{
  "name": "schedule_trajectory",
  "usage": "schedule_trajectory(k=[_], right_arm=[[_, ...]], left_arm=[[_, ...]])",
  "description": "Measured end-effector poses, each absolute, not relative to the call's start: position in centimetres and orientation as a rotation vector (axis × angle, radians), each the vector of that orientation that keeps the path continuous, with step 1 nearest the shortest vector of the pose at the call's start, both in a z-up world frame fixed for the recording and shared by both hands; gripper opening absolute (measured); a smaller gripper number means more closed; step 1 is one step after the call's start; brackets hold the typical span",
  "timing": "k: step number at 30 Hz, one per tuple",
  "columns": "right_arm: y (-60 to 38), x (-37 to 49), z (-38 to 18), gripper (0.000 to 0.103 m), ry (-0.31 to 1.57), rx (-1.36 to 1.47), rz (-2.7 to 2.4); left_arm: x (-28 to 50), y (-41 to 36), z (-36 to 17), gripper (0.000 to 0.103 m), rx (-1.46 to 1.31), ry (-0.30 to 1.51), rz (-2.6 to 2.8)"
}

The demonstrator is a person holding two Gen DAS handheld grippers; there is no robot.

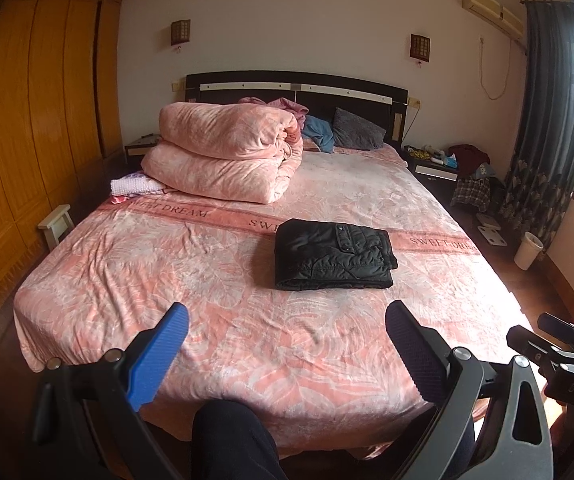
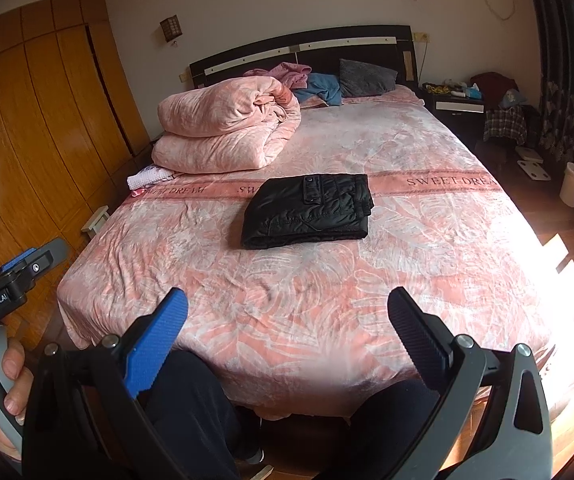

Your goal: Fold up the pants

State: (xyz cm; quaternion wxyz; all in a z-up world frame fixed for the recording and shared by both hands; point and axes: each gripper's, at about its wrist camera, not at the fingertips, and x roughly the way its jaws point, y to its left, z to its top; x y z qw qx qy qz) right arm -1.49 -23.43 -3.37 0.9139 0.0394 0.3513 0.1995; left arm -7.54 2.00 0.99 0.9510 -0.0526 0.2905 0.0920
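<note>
Black quilted pants (image 1: 333, 255) lie folded into a compact rectangle on the pink bed (image 1: 207, 280), near its middle; they also show in the right wrist view (image 2: 309, 210). My left gripper (image 1: 287, 320) is open and empty, held back over the foot of the bed, well short of the pants. My right gripper (image 2: 287, 312) is open and empty, also back at the foot of the bed (image 2: 307, 320). The right gripper's body shows at the right edge of the left wrist view; the left gripper's body, in a hand, shows at the left edge of the right wrist view.
A folded pink duvet (image 1: 227, 152) sits at the bed's far left, with small clothes (image 1: 135, 186) beside it and pillows (image 1: 357, 130) at the headboard. A wooden wardrobe (image 1: 27, 120) stands left, a nightstand (image 1: 433, 162) and white bin (image 1: 527, 250) right. My knees (image 1: 231, 436) are below.
</note>
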Motion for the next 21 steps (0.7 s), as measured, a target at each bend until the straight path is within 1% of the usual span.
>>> schedule_trajectory(k=[5, 21], right_arm=[[-23.74, -1.35, -3.67, 0.100, 0.725, 0.094, 0.404], [-24.13, -1.31, -3.42, 0.100, 0.716, 0.101, 0.388]], left_arm=[[-7.45, 1.17, 1.34, 0.099, -0.083, 0.563, 0.168], [-7.63, 1.56, 1.72, 0.099, -0.081, 0.576, 0.180]])
